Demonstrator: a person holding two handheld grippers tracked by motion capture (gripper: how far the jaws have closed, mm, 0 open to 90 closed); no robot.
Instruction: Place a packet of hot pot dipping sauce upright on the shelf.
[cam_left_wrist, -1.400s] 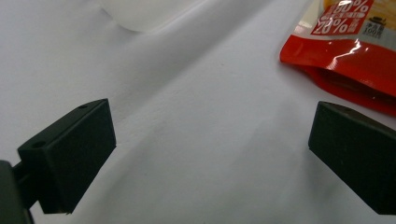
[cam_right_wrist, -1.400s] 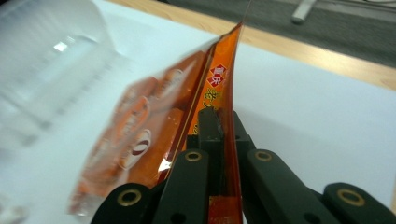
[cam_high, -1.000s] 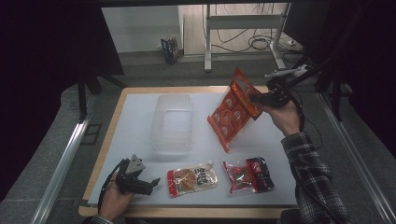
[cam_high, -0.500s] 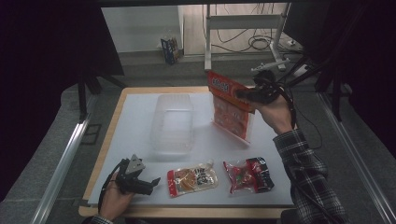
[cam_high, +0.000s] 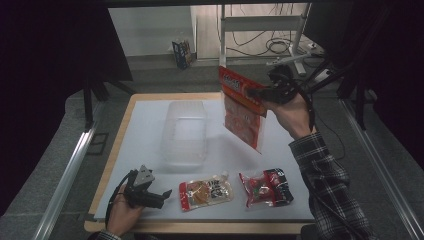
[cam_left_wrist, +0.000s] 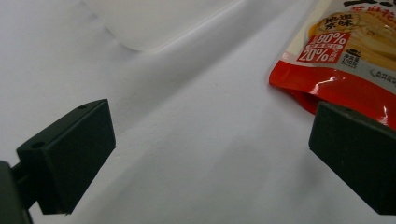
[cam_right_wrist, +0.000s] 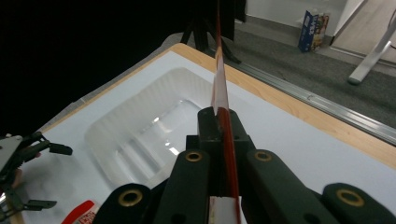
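The right tongs (cam_high: 251, 92) clamp the red packet (cam_high: 243, 112), which hangs below them; left tongs (cam_high: 162, 196) gape empty.

Right gripper (cam_high: 252, 92) raised, jaws clamped; left gripper (cam_high: 162, 196) low, jaws apart.

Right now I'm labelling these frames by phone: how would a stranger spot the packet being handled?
Find the white table mat with the clear plastic tray. To the tray's right, the right gripper pinches a large red-orange packet by its top edge. It alone hangs in the air; the two smaller packets lie flat.
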